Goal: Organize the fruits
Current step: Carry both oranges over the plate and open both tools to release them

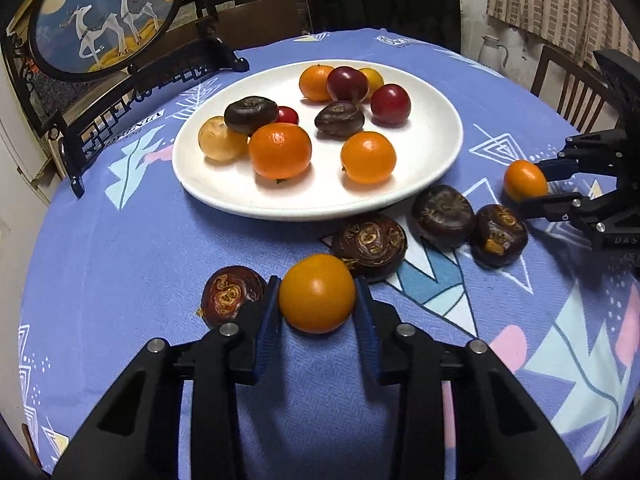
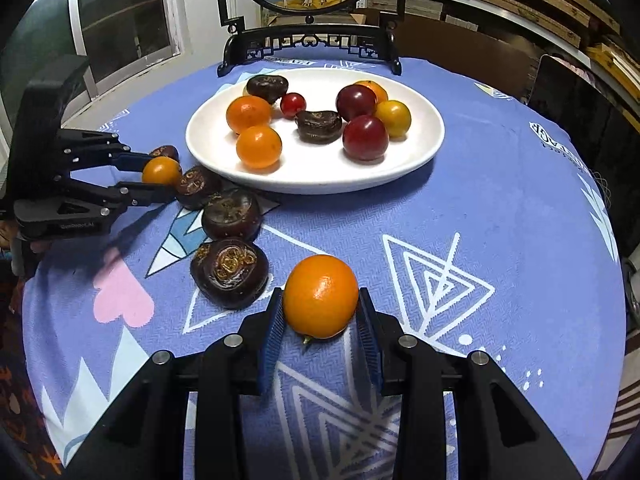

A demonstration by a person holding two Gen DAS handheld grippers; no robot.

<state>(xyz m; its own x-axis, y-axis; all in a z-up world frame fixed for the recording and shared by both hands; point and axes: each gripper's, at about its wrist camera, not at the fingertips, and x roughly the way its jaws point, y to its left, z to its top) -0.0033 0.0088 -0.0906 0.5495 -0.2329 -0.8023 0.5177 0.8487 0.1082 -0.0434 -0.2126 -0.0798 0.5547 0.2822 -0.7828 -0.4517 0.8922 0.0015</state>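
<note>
Clamping an orange fruit (image 1: 317, 293) between blue ribbed pads, the left gripper (image 1: 317, 308) was seen low over the purple patterned tablecloth (image 1: 120, 248); its jaws were pinched against both sides of the fruit. The right gripper (image 2: 320, 312) was likewise pressed onto a second orange fruit (image 2: 321, 296), which rested on the cloth. Partial white lettering was made out on the body of the right gripper in the left wrist view, too cut off to be read, and faint lettering on the left gripper's body in the right wrist view was too blurred. Mirrored white print on the cloth near the framed deer screen (image 1: 106, 12) could not be deciphered.

Four dark brown water chestnuts (image 1: 370, 246) were strewn on the cloth between the two grippers, one (image 1: 230, 296) touching the left gripper's outer finger. Behind them, a white plate (image 1: 424, 168) was loaded with oranges, dark red plums, a small red tomato, a yellow fruit and two more chestnuts. A white jug (image 1: 494, 50) and wooden chair (image 1: 568, 84) were visible beyond the table's edge.
</note>
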